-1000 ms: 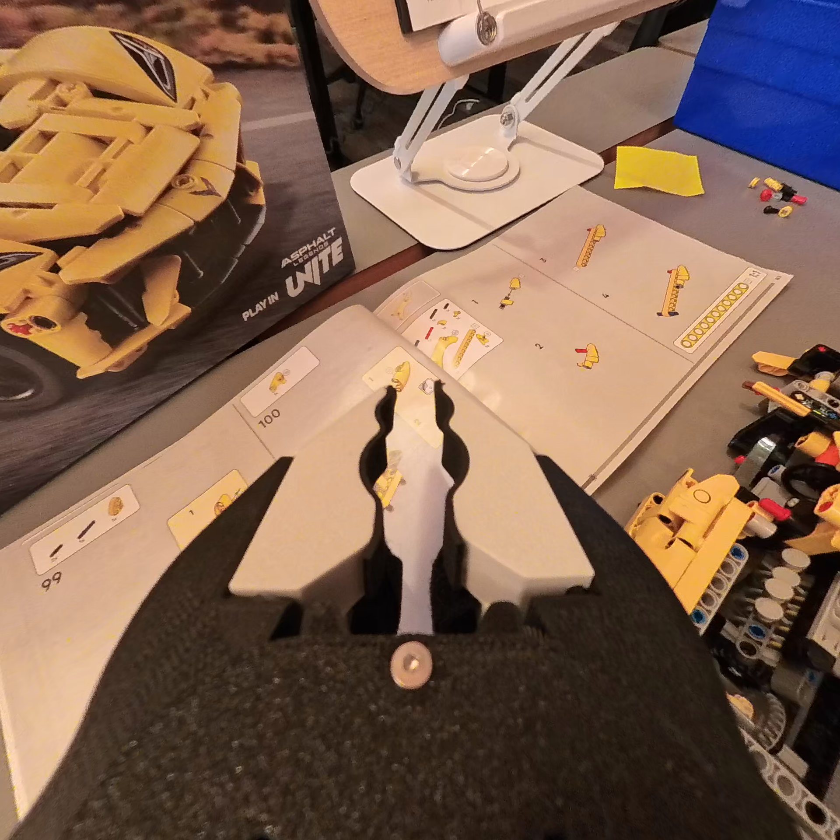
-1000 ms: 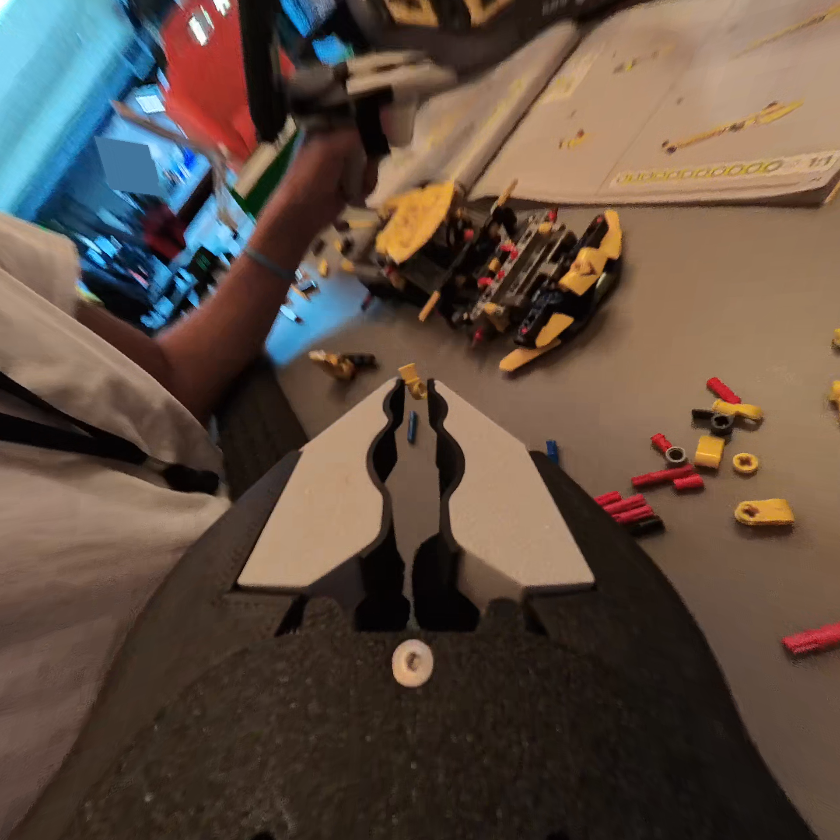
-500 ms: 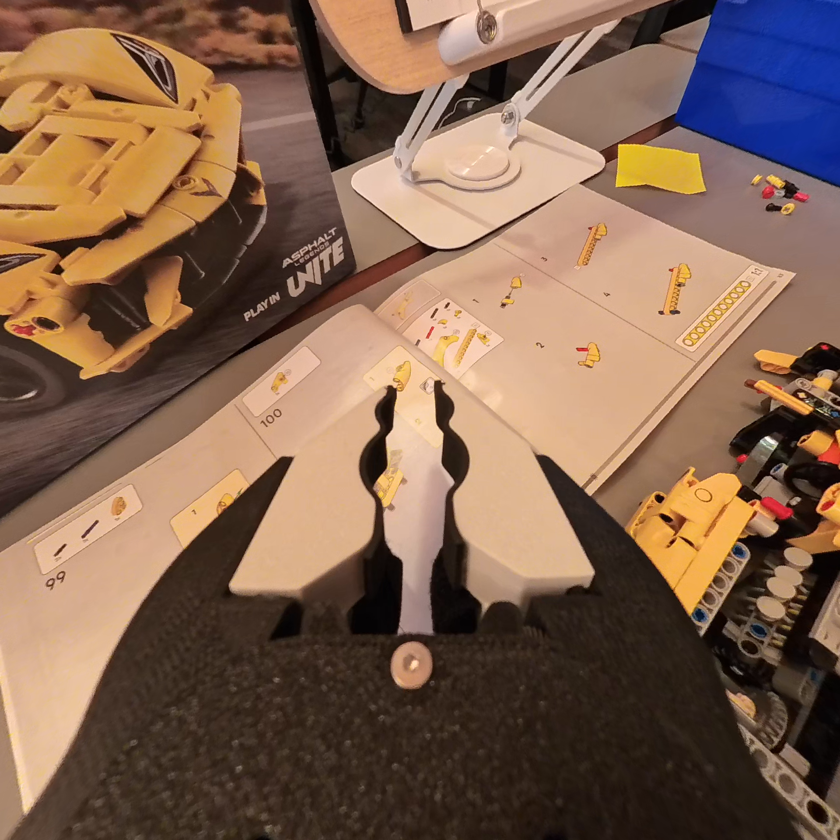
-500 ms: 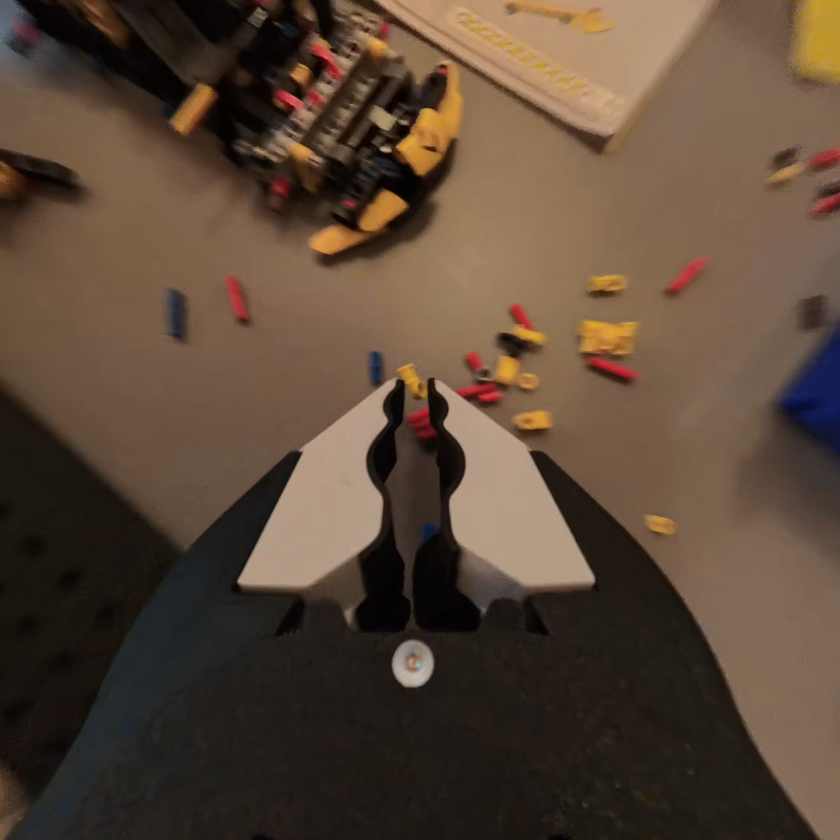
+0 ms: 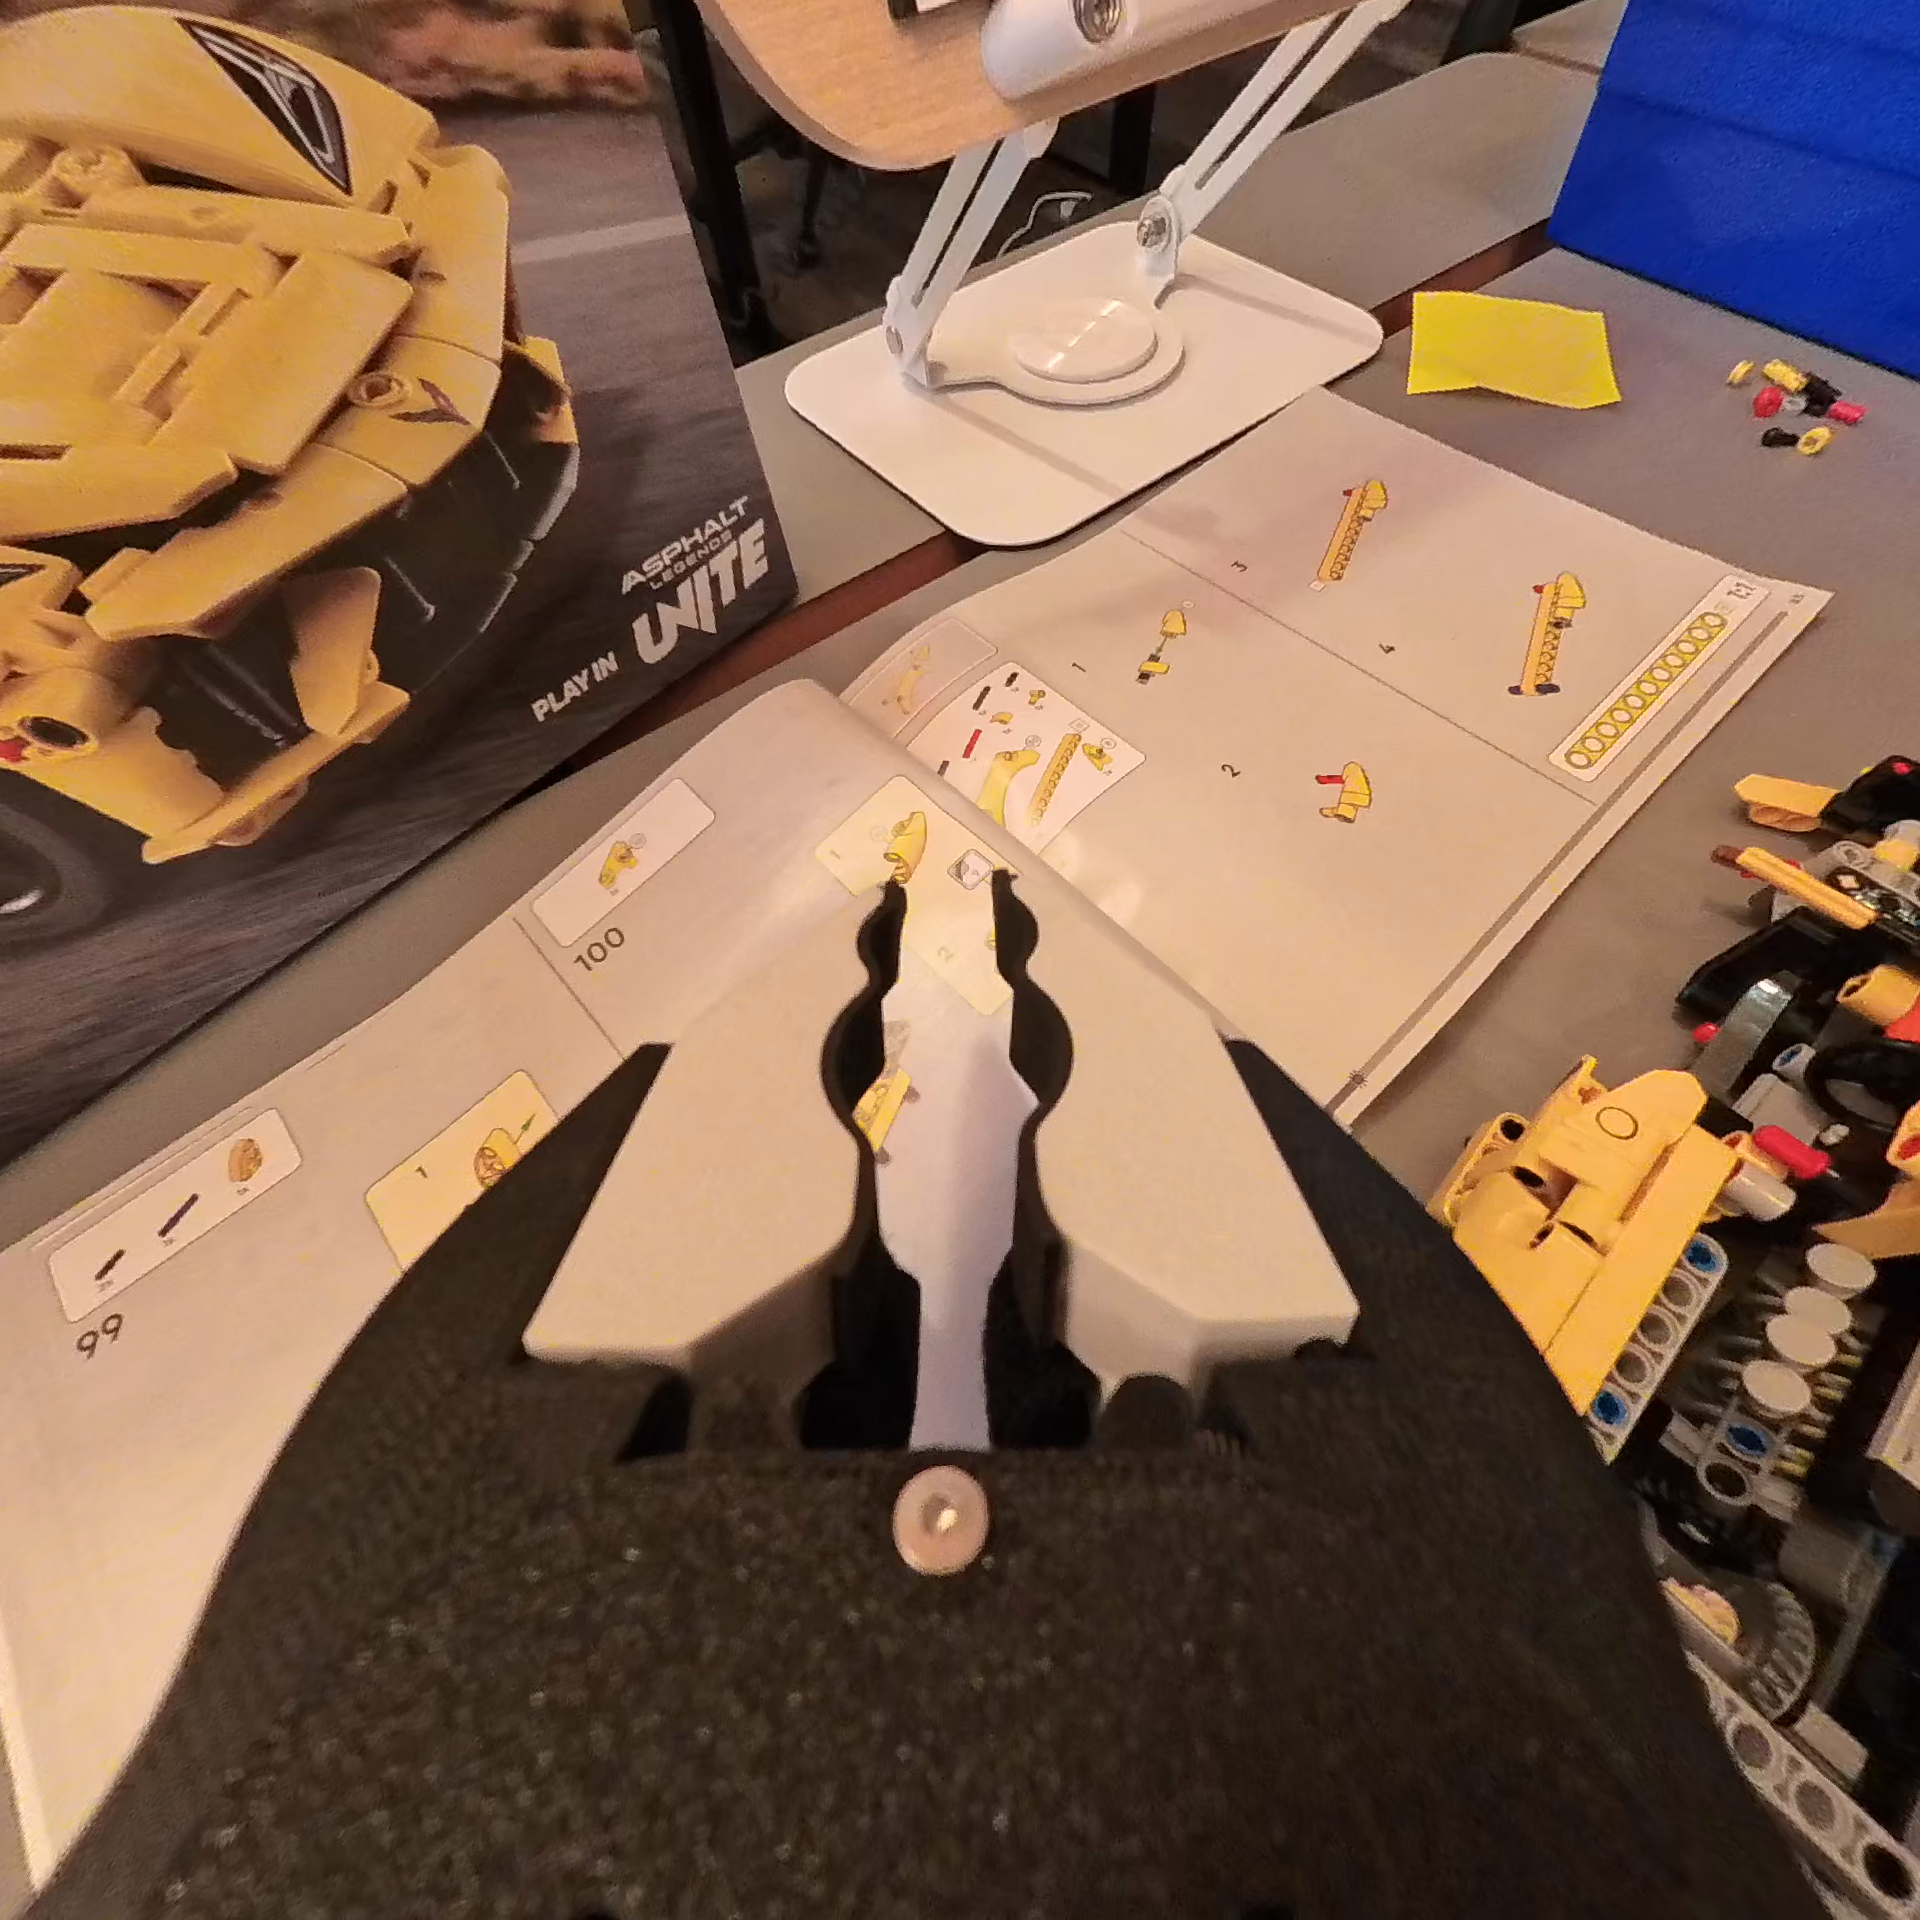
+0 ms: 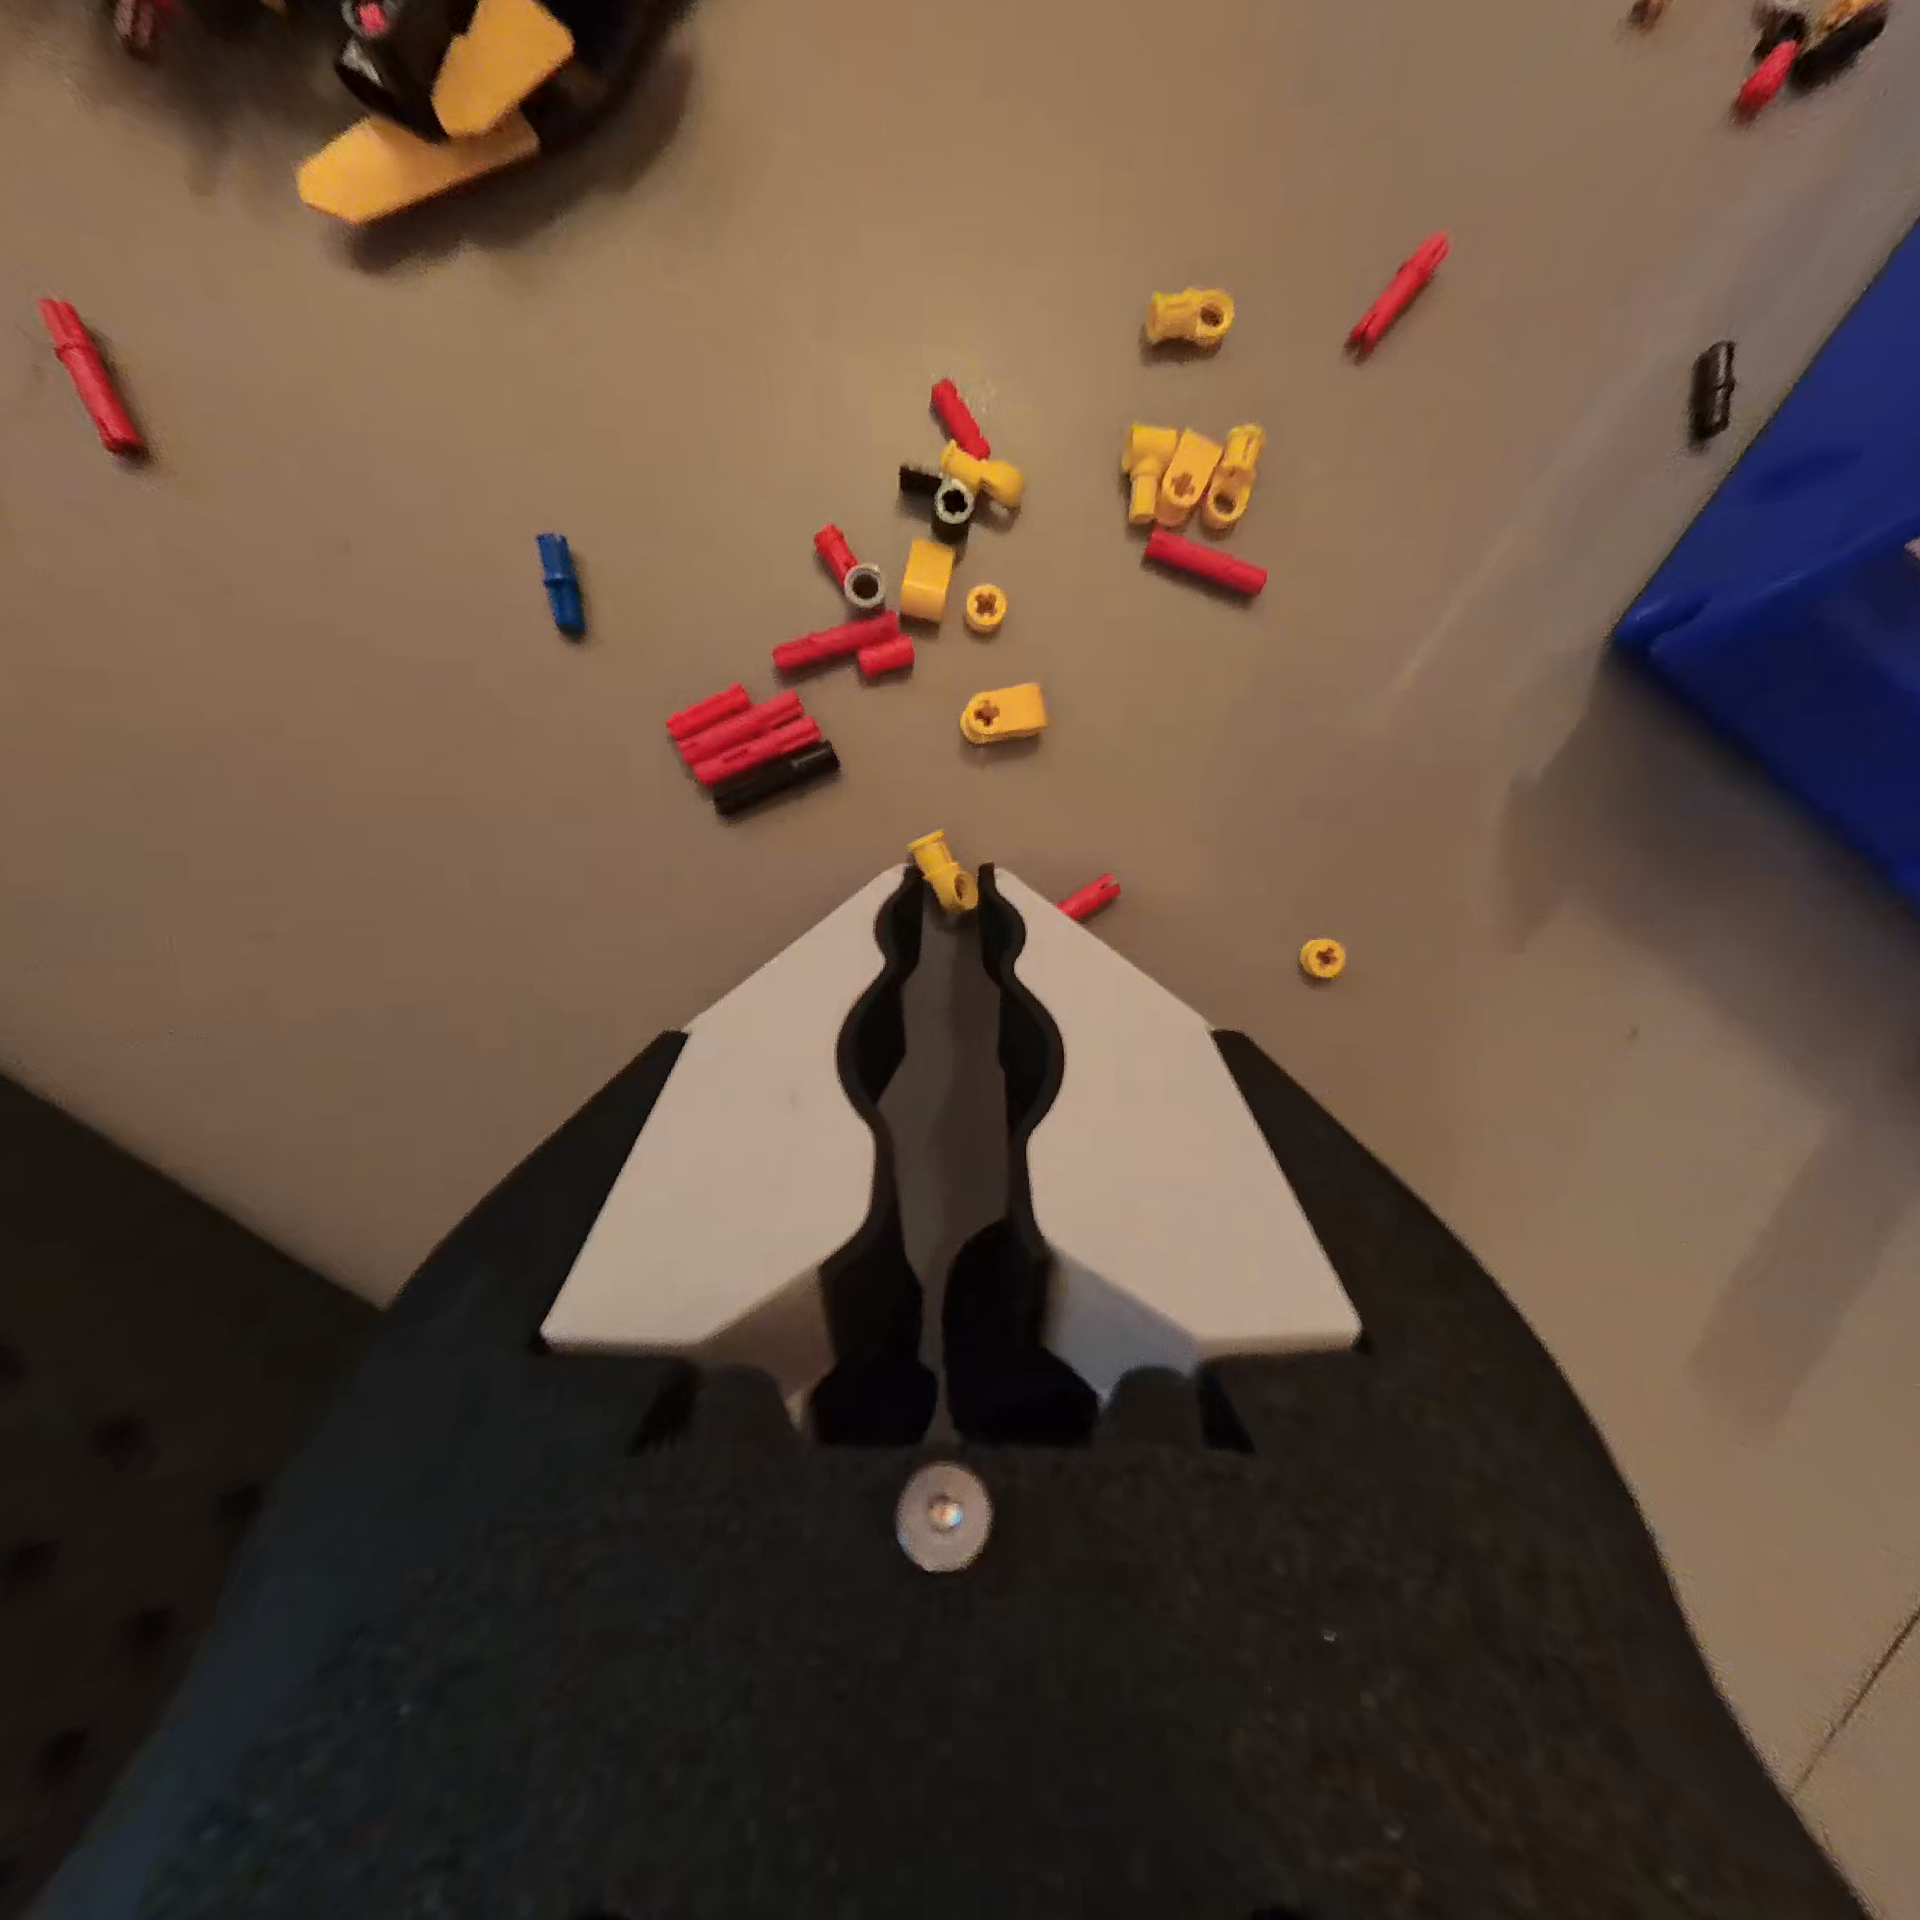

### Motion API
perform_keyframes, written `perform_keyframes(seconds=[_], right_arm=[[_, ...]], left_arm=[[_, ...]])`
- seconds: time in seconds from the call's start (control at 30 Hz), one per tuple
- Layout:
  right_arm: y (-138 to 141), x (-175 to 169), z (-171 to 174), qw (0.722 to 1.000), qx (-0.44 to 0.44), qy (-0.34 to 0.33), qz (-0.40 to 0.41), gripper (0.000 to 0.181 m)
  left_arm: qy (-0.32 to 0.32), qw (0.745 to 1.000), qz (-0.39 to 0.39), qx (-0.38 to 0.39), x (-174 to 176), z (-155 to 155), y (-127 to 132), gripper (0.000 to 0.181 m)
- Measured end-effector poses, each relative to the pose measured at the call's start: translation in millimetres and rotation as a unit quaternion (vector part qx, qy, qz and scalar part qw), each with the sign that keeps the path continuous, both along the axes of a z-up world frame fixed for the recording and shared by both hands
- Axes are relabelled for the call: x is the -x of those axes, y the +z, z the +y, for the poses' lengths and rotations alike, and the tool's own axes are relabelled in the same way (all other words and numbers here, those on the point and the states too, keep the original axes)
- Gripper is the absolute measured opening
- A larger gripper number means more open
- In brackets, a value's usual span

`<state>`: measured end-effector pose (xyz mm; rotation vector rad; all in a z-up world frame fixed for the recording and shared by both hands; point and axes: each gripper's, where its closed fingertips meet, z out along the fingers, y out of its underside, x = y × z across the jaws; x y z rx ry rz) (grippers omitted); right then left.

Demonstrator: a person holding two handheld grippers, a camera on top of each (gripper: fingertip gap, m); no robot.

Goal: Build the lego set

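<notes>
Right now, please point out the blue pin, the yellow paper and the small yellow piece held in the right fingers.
blue pin (image 6: 560,582), right wrist view, mid-shaft.
yellow paper (image 5: 1509,350), left wrist view, centre of the sheet.
small yellow piece (image 6: 943,873), right wrist view, its body.

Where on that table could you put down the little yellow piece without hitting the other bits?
The right gripper pinches the yellow piece. Bare table lies left of the red pins, below the blue pin. More lies between the lone yellow bush and the blue bin. Straight ahead, around the yellow connectors, it is crowded.
</notes>
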<state>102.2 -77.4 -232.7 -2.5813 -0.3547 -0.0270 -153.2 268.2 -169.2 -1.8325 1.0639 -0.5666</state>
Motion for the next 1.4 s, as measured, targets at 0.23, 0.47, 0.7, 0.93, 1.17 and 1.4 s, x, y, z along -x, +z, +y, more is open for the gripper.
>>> perform_keyframes(seconds=[0.23,0.47,0.7,0.93,1.17,1.4], right_arm=[[20.3,-5.4,27.1,0.997,-0.059,-0.028,0.029,0.023],[18.7,-7.9,59.2,0.995,-0.086,-0.041,0.032,0.019],[8.3,-2.5,84.2,0.995,-0.09,-0.025,0.025,0.018],[7.0,-14.2,86.6,0.995,-0.088,-0.032,0.019,0.016],[5.6,-12.6,89.1,0.996,-0.083,-0.035,0.026,0.015],[0.2,-10.1,88.3,0.998,-0.067,-0.021,-0.007,0.009]], left_arm=[[-0.002,1.0,0.004,-0.001,-1.8,-1.2,-1.5,0.017],[0.0,1.0,0.002,-0.003,0.1,-0.2,0.8,0.017],[0.001,1.0,0.005,-0.005,1.3,0.6,-0.1,0.017],[0.003,1.0,0.013,-0.007,3.2,2.3,-2.8,0.017],[0.001,1.0,0.019,-0.007,2.4,1.5,-5.1,0.017],[0.001,1.0,0.02,-0.01,3.0,1.9,-4.4,0.017]])
